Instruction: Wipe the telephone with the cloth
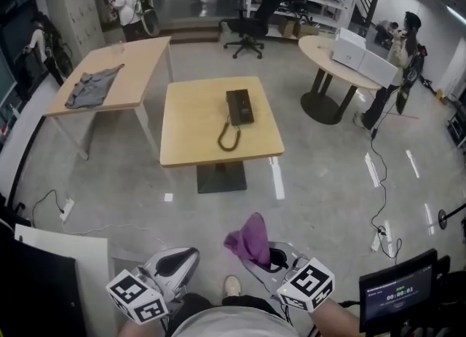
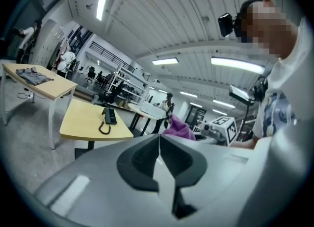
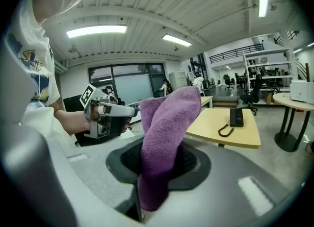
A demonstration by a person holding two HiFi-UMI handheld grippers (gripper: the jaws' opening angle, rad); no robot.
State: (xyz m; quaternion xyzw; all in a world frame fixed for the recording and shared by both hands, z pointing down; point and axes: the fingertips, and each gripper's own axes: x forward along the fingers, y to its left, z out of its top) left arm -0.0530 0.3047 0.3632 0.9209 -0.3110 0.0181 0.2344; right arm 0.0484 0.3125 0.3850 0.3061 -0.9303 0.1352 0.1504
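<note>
**Purple cloth gripped, telephone untouched on the square table**

Nearest the person, well short of the square table [image 1: 189,135], both grippers are held low over the bare floor. The right gripper [image 3: 159,166] has its jaws clamped on the cloth [image 1: 249,239]. The cloth is purple with a nubbly towel weave. A bunched fold of it stands up above the pads, and a shorter tail hangs below them. The left gripper [image 2: 159,148] is beside it, on the left, with its jaws pressed together and nothing between them.

The telephone [image 1: 239,106] lies farther out, on the square table, toward the table's far right part and well apart from both grippers. It is a black, flat, oblong desk set with its long side running away from the person. Its coiled cord [image 1: 228,137] curls in a loop toward the table's near edge. The pale wood top around the telephone is bare.

Left of the square table is a longer desk [image 1: 138,62] with a crumpled grey garment [image 1: 93,86] on it. Right of the square table is a round table [image 1: 320,55] carrying white boxes [image 1: 362,57]. Beyond the square table, a black office chair [image 1: 249,26] stands on the floor.
</note>
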